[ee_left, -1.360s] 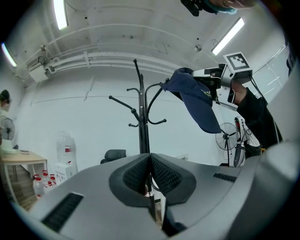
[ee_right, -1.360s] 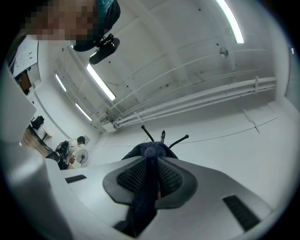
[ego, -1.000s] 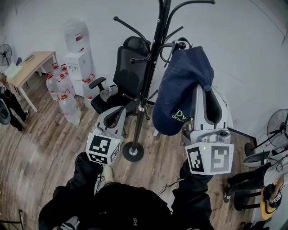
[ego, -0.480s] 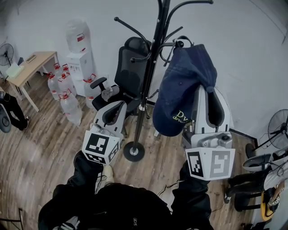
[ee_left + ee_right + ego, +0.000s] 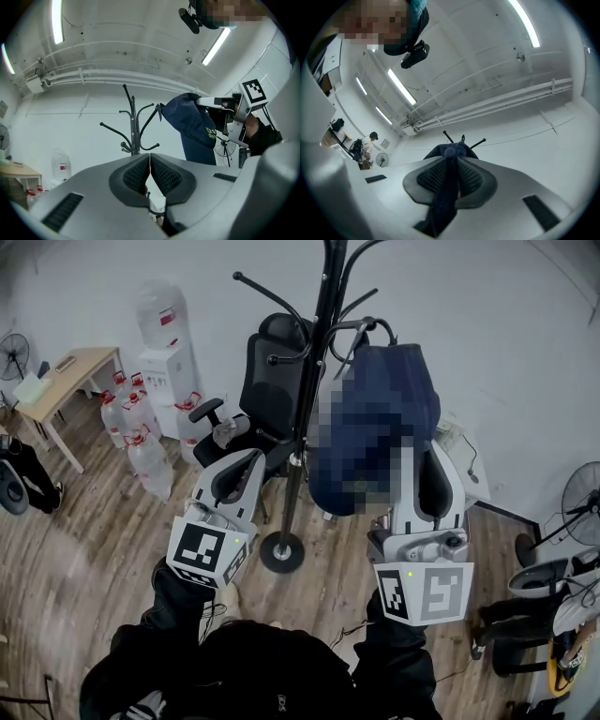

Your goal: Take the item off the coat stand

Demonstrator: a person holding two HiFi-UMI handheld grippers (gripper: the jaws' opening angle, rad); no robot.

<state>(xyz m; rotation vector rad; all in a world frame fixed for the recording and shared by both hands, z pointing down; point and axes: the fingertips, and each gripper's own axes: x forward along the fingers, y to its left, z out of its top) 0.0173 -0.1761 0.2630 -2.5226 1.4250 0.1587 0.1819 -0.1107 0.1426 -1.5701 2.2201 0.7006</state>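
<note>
R gripper (image 5: 451, 173) has its fingers clamped on a fold of the navy-blue fabric baseball cap (image 5: 403, 390). In the right gripper view the cloth runs down between the ribbed pads w/ no gap either side. The rest of the cap bulges just beyond and above the fingertips, and in the head view it drapes over the front of that gripper. The black metal coat stand (image 5: 305, 399) is past the cap, w/ its hook ends showing right behind the crown as seen from the R fingers.

L gripper (image 5: 149, 164): fingers pressed together, nothing between them, aimed toward the stand's pole but apart from it. The cap is off to the right of its fingertips and higher, well apart. A black mesh office chair (image 5: 272, 371) sits beyond the L fingertips, behind the pole.

Progress, as I read it: the grasp is done, approx. the first half. Lift-off is prob. not finished. In the left gripper view the cap's back edge meets the tip of an upturned hook, and in the head view its top sits right at a hook end, so can't tell if it's free or hanging there. Left to do: raise the cap clear of the hook tip, then draw it away from the stand toward the person. L gripper looks idle.
</note>
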